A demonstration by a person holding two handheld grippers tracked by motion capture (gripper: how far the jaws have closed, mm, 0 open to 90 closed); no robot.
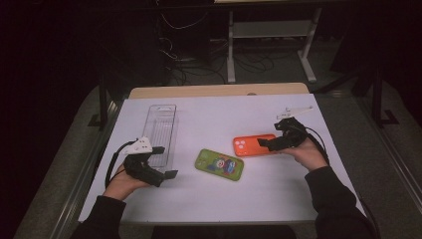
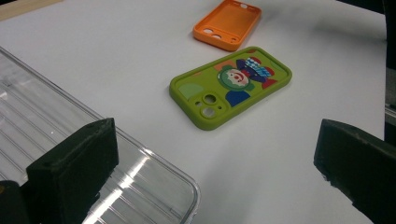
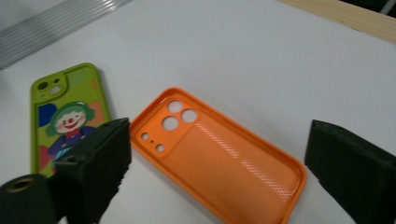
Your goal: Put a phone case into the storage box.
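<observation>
Nearest, the right gripper (image 1: pixel 272 143) stands with jaws wide and empty, poised over the near end of the orange phone case (image 3: pixel 219 156); that case lies open side up just ahead, its long axis running across the table toward the green phone case (image 1: pixel 219 165); the left gripper (image 1: pixel 161 163), also wide, waits beside the clear tray (image 1: pixel 161 130); beneath, a white table (image 1: pixel 278 191); beyond, a dark room with cables.

Dark room; cables (image 1: pixel 199 64) trail over grey floor beneath a white-legged desk (image 1: pixel 271 45).
</observation>
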